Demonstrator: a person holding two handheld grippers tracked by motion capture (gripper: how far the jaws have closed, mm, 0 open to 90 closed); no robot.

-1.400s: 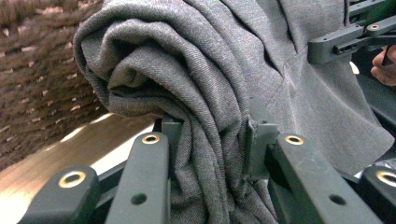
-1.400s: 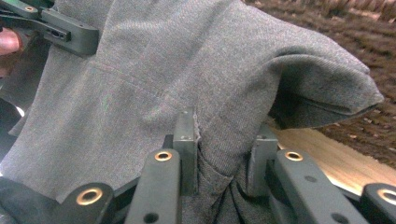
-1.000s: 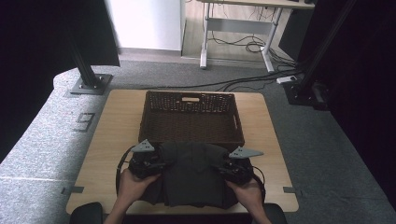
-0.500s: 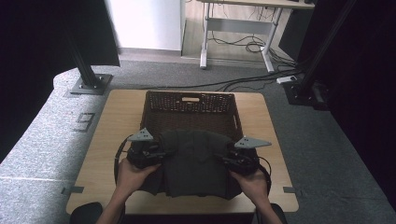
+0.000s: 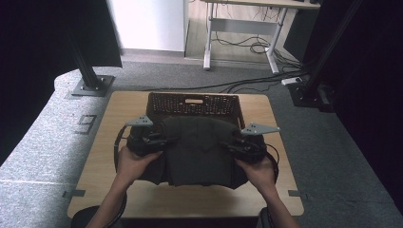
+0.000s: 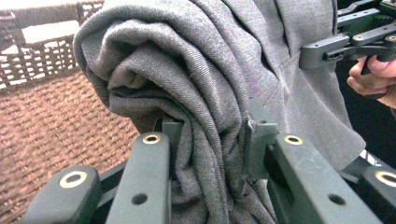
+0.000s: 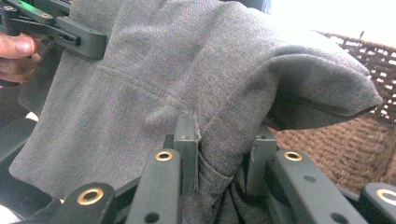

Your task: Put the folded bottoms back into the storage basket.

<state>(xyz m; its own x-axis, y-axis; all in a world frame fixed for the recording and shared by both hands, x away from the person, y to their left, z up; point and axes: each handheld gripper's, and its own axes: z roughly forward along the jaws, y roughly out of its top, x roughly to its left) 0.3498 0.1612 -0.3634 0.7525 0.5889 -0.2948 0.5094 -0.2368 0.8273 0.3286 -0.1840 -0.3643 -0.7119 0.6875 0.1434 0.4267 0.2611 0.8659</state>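
Gripping a bunched fold of the folded dark grey twill garment, the left gripper sits at nine o'clock of the cloth in the high view, jaws pinched narrow on the fabric, a hand wrapped round its body and the grey three-cornered plate on top. In the left gripper view the pads bite into the thick gathered layers of the garment, which rolls over in a fat fold at twelve o'clock above the jaws, and the brown woven basket lies beyond at nine o'clock.

Moving to the middle, the garment hangs stretched between the two grippers, held up off the light wooden table, its far edge overlapping the near rim of the basket at twelve o'clock and its lower edge drooping toward six o'clock.

On to three o'clock of the cloth: the right gripper clamps the opposite side, jaws likewise narrow and closed on fabric, the right hand behind it. In the right gripper view the pads squeeze a seam of the garment, a rounded fold juts toward two o'clock, and the basket weave shows at three o'clock. The other gripper appears at ten o'clock, also on the cloth.
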